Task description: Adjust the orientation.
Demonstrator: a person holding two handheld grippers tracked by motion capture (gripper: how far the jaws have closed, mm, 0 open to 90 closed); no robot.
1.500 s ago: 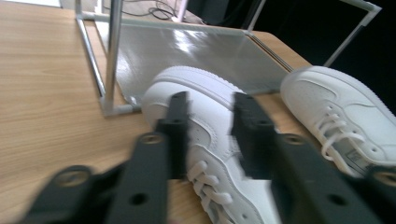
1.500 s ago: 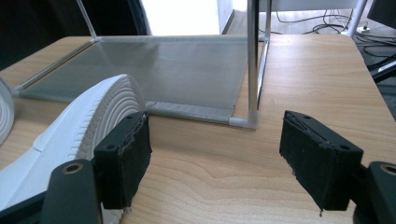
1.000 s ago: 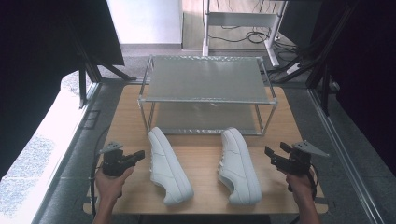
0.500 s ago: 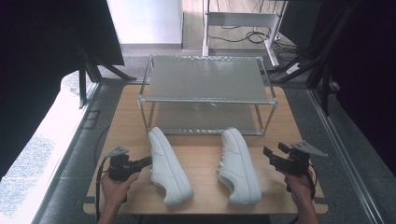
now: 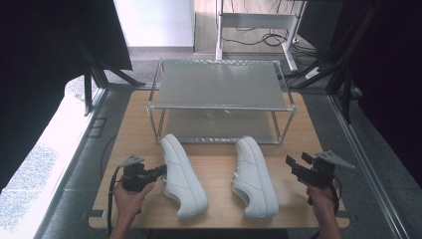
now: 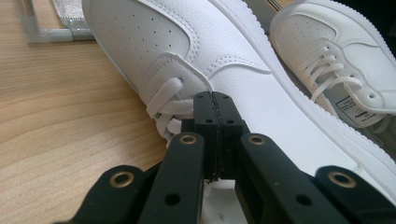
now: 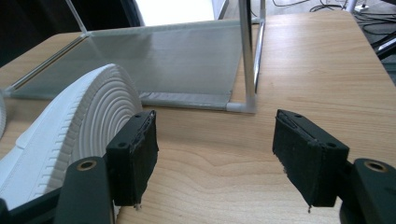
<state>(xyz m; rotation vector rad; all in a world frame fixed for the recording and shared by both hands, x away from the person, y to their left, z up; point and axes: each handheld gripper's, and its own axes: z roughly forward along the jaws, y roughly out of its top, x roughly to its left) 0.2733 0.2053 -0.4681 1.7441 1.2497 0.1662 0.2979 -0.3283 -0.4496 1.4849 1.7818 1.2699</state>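
Two white sneakers lie on the wooden table (image 5: 129,129) in front of a metal rack. In the high view the left shoe (image 5: 181,174) lies beside my left gripper (image 5: 160,171), whose tips reach its side. The left gripper view shows that gripper (image 6: 215,99) shut, jaws pressed together, tips at the laces of the left shoe (image 6: 201,46); nothing visible is held between them. The right shoe (image 5: 255,177) (image 6: 336,51) lies to its right. My right gripper (image 5: 293,162) (image 7: 215,128) is open, a short way right of the right shoe, whose ribbed sole (image 7: 74,135) faces it.
The two-shelf rack (image 5: 219,107) with mesh shelves stands at the table's middle back; its lower shelf (image 7: 163,60) and front post (image 7: 247,56) are just beyond the right gripper. Bare wood lies right of the right shoe. Dark screens and cables surround the table.
My left gripper has moved right and slightly toward the front edge, up to the left shoe's side. The right gripper has barely shifted. Both shoes stay put.
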